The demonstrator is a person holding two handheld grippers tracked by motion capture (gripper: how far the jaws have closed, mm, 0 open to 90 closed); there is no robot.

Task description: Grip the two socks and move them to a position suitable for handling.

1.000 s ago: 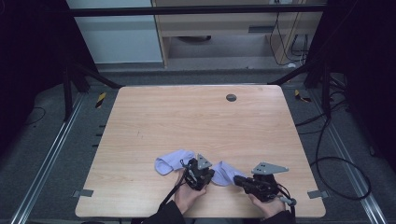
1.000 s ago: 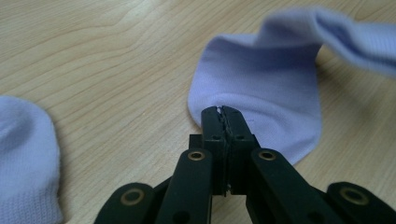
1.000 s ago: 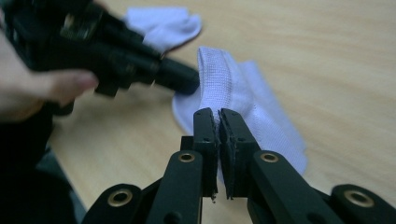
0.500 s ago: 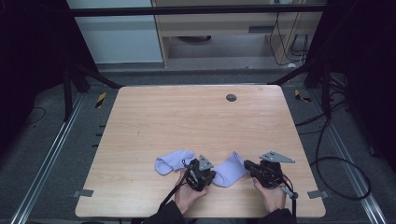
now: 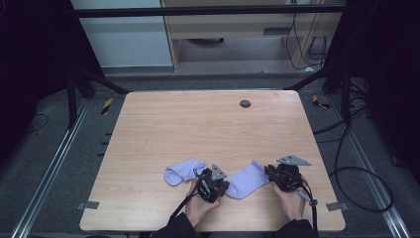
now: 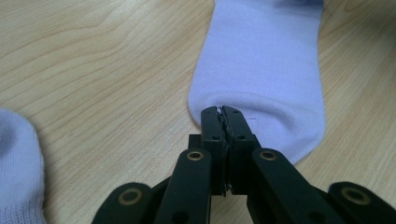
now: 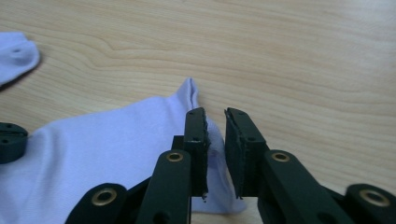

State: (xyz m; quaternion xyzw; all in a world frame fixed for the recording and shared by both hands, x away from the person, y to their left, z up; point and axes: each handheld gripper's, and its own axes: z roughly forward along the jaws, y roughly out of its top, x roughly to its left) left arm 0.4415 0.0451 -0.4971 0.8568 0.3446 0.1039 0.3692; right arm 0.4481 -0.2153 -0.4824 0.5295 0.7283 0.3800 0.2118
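Observation:
Two pale lavender socks lie near the table's front edge. One sock (image 5: 245, 181) stretches flat between my two grippers. My left gripper (image 5: 225, 187) is shut on that sock's rounded end (image 6: 261, 60), with the cloth pinched at the jaw tips (image 6: 222, 111). My right gripper (image 5: 270, 173) is at the sock's other end (image 7: 102, 154). Its jaws stand a narrow gap apart (image 7: 215, 114), with the sock's edge showing in that gap. The second sock (image 5: 181, 171) lies loose to the left (image 6: 16, 168) (image 7: 16, 53).
The wooden table (image 5: 208, 129) has a small dark round hole (image 5: 245, 103) near its far edge. A person's hands hold both grippers close to the front edge. Cables trail off the table's front from each gripper.
My right gripper has moved up and left onto the sock's right end. The sock has spread out further to the right. My left gripper has stayed in place, shut on the sock.

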